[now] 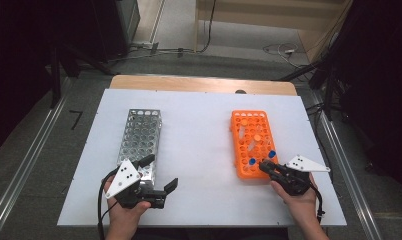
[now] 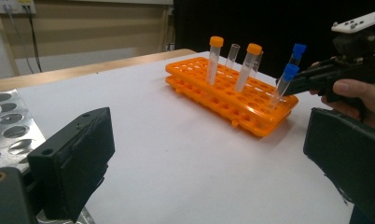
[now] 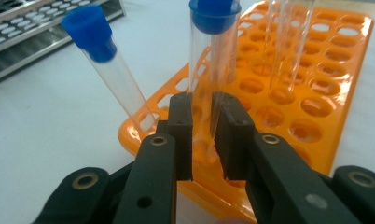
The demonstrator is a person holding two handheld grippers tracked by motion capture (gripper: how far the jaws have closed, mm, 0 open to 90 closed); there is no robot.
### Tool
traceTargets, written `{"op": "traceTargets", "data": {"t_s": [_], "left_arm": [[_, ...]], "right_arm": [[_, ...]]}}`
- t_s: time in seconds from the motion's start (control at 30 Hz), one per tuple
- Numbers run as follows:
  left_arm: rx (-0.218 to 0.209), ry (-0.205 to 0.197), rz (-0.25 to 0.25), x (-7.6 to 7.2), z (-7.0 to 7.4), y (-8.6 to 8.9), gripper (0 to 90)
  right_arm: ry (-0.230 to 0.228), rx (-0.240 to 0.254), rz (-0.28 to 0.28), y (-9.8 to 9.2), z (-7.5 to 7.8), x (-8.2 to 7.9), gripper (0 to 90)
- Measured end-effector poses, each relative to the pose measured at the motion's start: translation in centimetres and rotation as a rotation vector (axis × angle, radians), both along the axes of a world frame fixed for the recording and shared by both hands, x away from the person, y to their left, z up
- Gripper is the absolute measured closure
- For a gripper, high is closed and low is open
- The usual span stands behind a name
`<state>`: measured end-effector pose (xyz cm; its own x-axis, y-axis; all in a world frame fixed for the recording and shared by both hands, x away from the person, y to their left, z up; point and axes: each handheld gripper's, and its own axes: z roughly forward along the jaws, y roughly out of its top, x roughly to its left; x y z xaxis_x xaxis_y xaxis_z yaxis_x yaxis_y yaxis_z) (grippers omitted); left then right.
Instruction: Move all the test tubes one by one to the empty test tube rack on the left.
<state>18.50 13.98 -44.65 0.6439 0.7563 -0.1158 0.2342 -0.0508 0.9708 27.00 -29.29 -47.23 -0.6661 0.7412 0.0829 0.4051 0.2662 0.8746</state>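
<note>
The right gripper [image 3: 202,135] has its jaws clamped on the lower shaft of a clear blue-capped tube [image 3: 212,70], with both pads pressing the tube from either side. This tube stands in a hole at the near corner of the orange rack [image 3: 325,88]. A second blue-capped tube [image 3: 106,70] leans in the same rack just beside it. In the left gripper view, two orange-capped tubes [image 2: 213,60] stand farther back in the rack. The left gripper [image 1: 158,173] holds nothing, jaws spread wide, just beside the near end of the metal rack [image 1: 139,135]. Both racks rest on the white table [image 1: 199,150], well apart.
</note>
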Motion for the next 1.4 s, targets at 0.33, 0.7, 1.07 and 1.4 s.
{"op": "traceTargets", "data": {"t_s": [0.33,0.7,1.07,1.4], "left_arm": [[0.000,0.009,-0.028,-0.1,-0.1,-0.5,2.2],[-0.005,0.010,-0.044,-0.2,0.1,-1.0,4.9],[0.005,0.071,-0.099,-0.2,0.2,-4.2,19.6],[0.004,0.106,-0.209,-0.1,0.0,-6.9,32.0]], "right_arm": [[0.001,0.018,0.034,-0.4,2.0,-1.7,75.4],[-0.002,0.000,0.171,2.4,3.0,-4.2,75.4],[0.008,-0.032,0.283,6.4,2.0,-4.7,75.4],[0.011,-0.049,0.345,9.0,1.4,-5.3,75.5]]}}
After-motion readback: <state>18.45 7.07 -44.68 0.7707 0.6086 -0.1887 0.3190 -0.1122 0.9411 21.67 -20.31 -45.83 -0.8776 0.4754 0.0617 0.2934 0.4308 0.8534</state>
